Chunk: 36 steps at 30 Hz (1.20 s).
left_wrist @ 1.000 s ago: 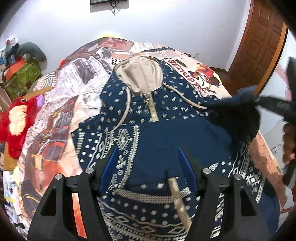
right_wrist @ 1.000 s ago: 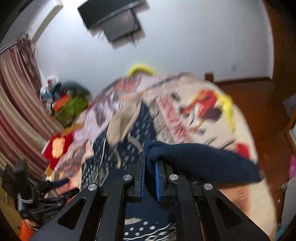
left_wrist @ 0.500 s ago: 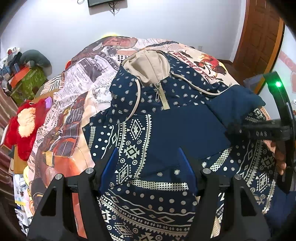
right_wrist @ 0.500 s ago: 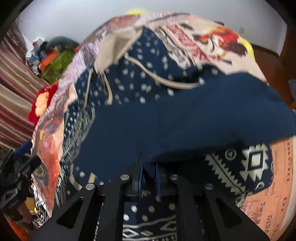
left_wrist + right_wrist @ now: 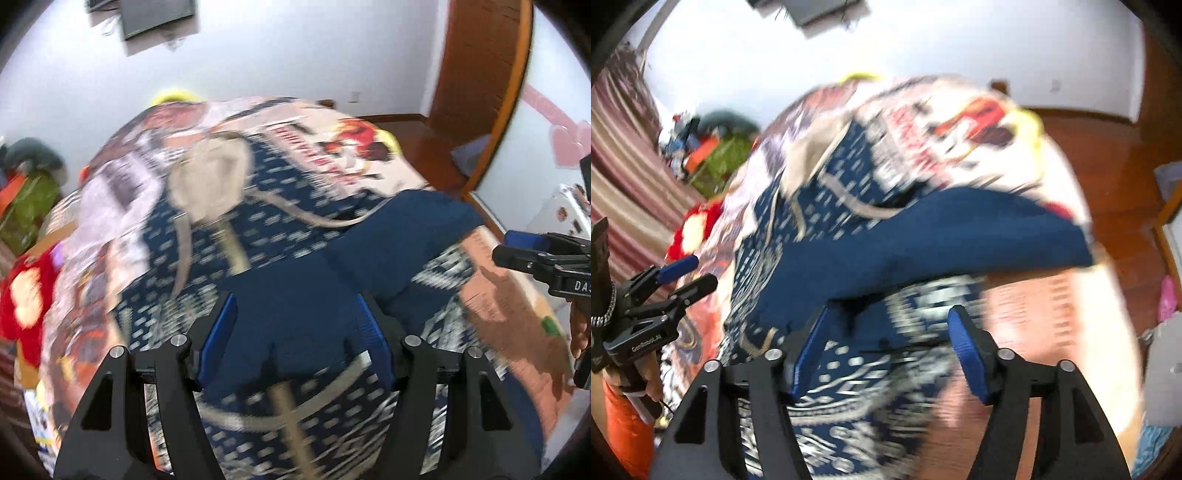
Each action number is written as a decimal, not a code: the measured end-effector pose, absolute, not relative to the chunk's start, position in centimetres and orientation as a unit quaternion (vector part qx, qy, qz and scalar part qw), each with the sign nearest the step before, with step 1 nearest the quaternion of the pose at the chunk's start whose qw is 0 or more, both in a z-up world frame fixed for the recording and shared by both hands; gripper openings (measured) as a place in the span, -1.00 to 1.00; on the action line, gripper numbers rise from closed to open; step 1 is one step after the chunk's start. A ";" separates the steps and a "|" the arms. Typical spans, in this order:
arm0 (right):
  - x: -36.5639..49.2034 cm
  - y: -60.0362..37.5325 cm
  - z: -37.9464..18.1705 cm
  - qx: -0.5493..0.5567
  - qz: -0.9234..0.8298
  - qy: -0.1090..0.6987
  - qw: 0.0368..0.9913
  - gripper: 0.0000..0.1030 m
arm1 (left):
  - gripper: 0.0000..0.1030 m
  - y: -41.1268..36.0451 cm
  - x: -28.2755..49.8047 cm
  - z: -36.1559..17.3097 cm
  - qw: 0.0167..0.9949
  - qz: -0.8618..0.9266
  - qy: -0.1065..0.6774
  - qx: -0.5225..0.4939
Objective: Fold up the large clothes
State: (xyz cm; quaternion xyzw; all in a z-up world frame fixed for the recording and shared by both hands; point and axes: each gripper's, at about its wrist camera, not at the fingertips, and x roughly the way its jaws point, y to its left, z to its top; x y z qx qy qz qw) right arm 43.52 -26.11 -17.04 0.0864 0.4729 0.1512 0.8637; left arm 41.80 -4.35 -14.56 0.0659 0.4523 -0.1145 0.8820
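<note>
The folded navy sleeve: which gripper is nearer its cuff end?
Left. The left gripper hovers over the navy sleeve's cuff end on the hoodie; the right gripper, jaws opening and empty, sits off toward the bed's edge.

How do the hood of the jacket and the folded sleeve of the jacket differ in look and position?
The hood is plain beige, while the sleeve is plain dark blue. The hood lies at the far end of the jacket, toward the wall; the sleeve lies nearer, folded across the patterned body. Pale cords run down from the hood; none show on the sleeve. Both are unpatterned, belong to one jacket and rest on the bed, and neither is gripped.
</note>
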 end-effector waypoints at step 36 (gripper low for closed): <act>40.8 -38.8 -18.7 0.082 0.053 0.455 0.885 0.29 | -0.86 -22.9 46.6 -14.7 0.886 -0.187 0.372 0.204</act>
